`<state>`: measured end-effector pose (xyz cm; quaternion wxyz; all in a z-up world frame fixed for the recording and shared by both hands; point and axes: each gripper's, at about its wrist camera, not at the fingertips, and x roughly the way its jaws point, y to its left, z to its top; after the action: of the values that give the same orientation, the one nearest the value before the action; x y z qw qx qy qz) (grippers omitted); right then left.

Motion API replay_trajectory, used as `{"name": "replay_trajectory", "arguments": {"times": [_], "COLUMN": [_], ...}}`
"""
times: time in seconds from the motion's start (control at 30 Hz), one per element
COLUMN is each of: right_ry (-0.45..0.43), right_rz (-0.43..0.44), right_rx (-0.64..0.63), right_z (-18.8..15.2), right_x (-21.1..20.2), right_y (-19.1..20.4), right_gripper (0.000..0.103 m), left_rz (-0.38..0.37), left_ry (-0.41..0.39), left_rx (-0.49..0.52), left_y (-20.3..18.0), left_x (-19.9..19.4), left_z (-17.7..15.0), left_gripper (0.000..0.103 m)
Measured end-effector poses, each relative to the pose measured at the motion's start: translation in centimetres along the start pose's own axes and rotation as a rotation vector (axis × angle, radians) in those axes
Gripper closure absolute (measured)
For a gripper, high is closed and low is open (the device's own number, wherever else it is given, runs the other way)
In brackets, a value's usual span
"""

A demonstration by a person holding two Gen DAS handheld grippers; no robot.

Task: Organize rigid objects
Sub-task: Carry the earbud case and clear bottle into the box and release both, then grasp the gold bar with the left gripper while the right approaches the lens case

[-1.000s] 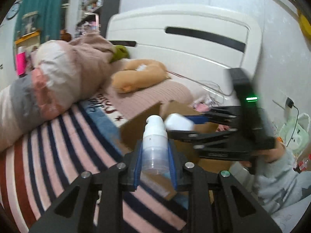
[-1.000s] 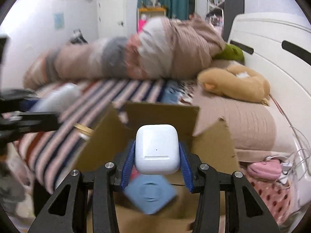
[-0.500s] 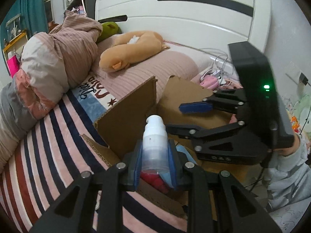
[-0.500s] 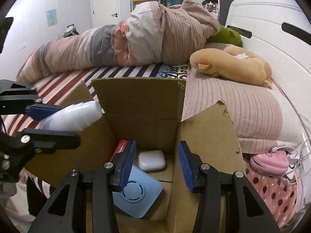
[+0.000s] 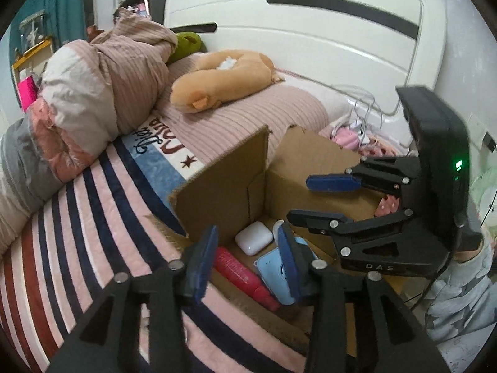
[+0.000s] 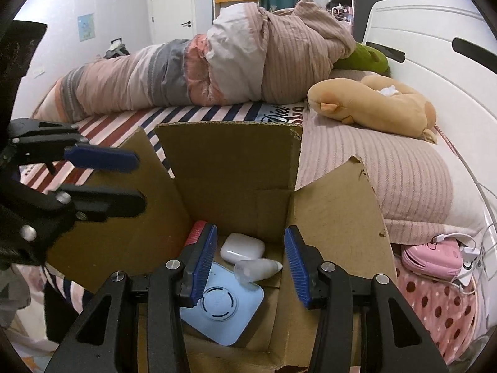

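Note:
An open cardboard box (image 6: pixel 230 174) (image 5: pixel 223 195) stands on the bed. Inside lie a white earbud case (image 6: pixel 242 247) (image 5: pixel 254 237), a clear pump bottle (image 6: pixel 257 269) on its side, a light blue square device (image 6: pixel 222 307) (image 5: pixel 273 264) and a red object (image 5: pixel 242 275) (image 6: pixel 195 233). My left gripper (image 5: pixel 247 256) is open and empty above the box's near edge; it also shows in the right wrist view (image 6: pixel 124 183). My right gripper (image 6: pixel 250 264) is open and empty over the box, and shows in the left wrist view (image 5: pixel 303 197).
The bed has a striped blanket (image 5: pixel 62 233), a rolled duvet (image 6: pixel 202 71), a tan plush toy (image 6: pixel 372 105) and a white headboard (image 5: pixel 310 40). A pink pouch with cables (image 6: pixel 431 258) lies right of the box. The box flaps stand upright.
My left gripper has opened and let go of the pump bottle, which now lies in the box beside the earbud case. The right gripper stays open over the box.

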<state>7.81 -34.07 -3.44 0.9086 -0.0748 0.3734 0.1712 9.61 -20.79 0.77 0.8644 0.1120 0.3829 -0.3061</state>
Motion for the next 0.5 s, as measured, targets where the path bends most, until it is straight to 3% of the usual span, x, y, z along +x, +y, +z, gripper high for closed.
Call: {"name": "replay_trajectory", "arguments": {"times": [0.23, 0.5], "right_ry": [-0.055, -0.191], "right_rz": [0.022, 0.160], "right_rx": [-0.014, -0.105], "right_z": [1.0, 3.0], "right_x": [-2.3, -6.2], "right_y": [2.8, 11.4], "right_gripper": [0.062, 0.062], "left_rz": [0.047, 0.200], "left_ry": [-0.093, -0.141], "left_rx": [-0.069, -0.166], "left_y": [3.4, 10.3], "left_x": [-5.4, -11.3], "left_z": [-1.5, -8.1], "left_gripper": [0.057, 0.054]}}
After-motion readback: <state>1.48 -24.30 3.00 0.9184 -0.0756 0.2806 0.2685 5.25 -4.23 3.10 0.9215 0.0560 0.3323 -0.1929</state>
